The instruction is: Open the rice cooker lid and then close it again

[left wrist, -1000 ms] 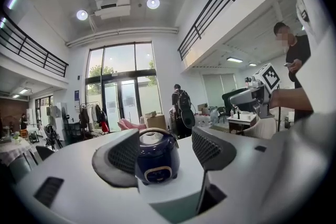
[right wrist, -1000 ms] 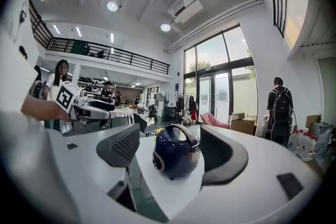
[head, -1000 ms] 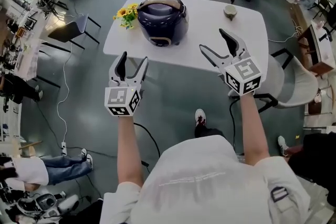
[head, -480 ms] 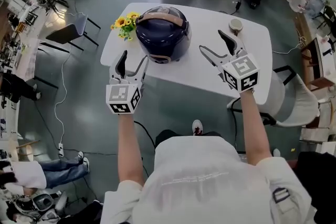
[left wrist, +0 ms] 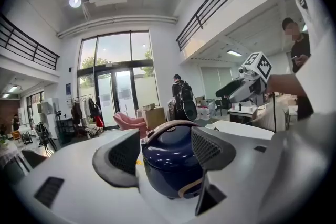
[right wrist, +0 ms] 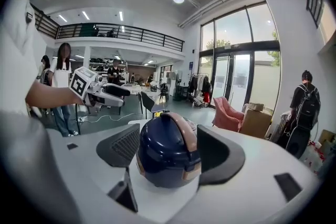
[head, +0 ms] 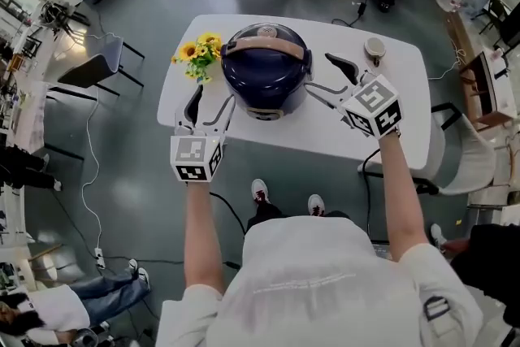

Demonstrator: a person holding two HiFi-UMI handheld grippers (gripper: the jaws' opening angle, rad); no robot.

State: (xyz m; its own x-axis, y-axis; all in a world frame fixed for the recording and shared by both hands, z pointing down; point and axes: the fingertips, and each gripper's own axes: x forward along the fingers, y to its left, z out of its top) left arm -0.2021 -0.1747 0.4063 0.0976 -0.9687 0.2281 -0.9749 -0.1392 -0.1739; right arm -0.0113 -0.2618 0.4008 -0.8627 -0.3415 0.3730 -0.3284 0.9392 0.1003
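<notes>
Rice cooker (head: 266, 65) lid shut — contents hidden; left gripper (head: 213, 97) and right gripper (head: 318, 72) both wide apart, empty — flanking it.

Person wears a white short-sleeved T-shirt (head: 305, 280); faint pale line of print across the back, small dark emblem (head: 433, 305) on the right sleeve. Light shoes (head: 260, 192). Left gripper (head: 211, 97) and right gripper (head: 319, 73): white bodies, dark ribbed jaws, each with a cube (head: 193, 160) of black-and-white square markers.

Head view looks down; both gripper views closely face the rice cooker (head: 266, 65).
</notes>
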